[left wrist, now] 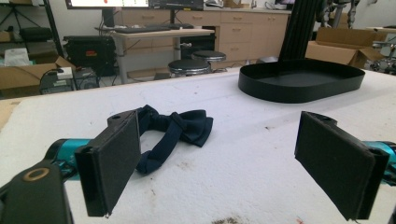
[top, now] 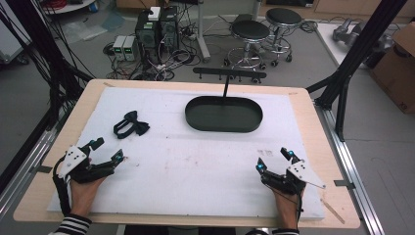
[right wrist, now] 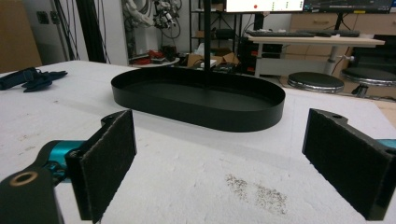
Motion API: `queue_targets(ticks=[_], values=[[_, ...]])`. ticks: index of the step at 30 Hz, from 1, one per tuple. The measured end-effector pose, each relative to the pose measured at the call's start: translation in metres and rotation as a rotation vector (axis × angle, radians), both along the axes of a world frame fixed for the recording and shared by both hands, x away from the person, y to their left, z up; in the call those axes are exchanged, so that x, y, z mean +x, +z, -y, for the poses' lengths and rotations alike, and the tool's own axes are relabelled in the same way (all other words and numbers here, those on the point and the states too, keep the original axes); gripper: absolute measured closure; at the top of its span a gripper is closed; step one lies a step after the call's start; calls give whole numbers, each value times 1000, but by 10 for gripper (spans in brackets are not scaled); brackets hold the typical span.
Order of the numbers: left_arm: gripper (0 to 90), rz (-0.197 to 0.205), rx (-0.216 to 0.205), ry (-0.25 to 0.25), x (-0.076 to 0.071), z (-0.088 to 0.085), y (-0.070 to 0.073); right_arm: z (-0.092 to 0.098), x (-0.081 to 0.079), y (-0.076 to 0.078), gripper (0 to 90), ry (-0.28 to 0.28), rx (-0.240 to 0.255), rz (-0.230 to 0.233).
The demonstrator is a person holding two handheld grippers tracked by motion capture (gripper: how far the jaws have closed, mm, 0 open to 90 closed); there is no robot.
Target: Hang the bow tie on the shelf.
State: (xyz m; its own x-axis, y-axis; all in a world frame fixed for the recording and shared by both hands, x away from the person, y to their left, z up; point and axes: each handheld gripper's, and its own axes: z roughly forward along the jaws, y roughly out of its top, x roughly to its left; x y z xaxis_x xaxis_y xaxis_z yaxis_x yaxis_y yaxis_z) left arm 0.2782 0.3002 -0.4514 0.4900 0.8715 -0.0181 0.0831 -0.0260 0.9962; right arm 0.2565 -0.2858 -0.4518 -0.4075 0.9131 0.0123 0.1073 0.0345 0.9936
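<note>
Soft fabric bow tie (top: 131,124) (dark, crumpled) near oval tray (top: 223,114).

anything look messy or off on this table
Mostly tidy. The bow tie lies crumpled with its strap looped loose, and the white mat has brownish smudges and dark specks near the right gripper. The black tray sits flat, empty.

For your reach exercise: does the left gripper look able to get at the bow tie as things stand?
Probably yes. The left gripper is open, and the bow tie lies flat on the mat just ahead of its jaws with nothing between them. The tray sits well off to the side.
</note>
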Motion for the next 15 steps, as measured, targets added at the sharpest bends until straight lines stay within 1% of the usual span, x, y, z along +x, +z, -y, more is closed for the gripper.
queue_targets(ticks=[4,6,12,15], values=[[148,-8,6,5,1,1,0,1,-1,0,88,1,14,-4],[149,-8,15,5,1,2,0,1,0,0,88,1,12,6],[148,5,39,2,-1,4,0,1,-1,0,88,0,9,12],[148,3,48,-1,-1,4,1,1,-1,0,89,2,12,7]])
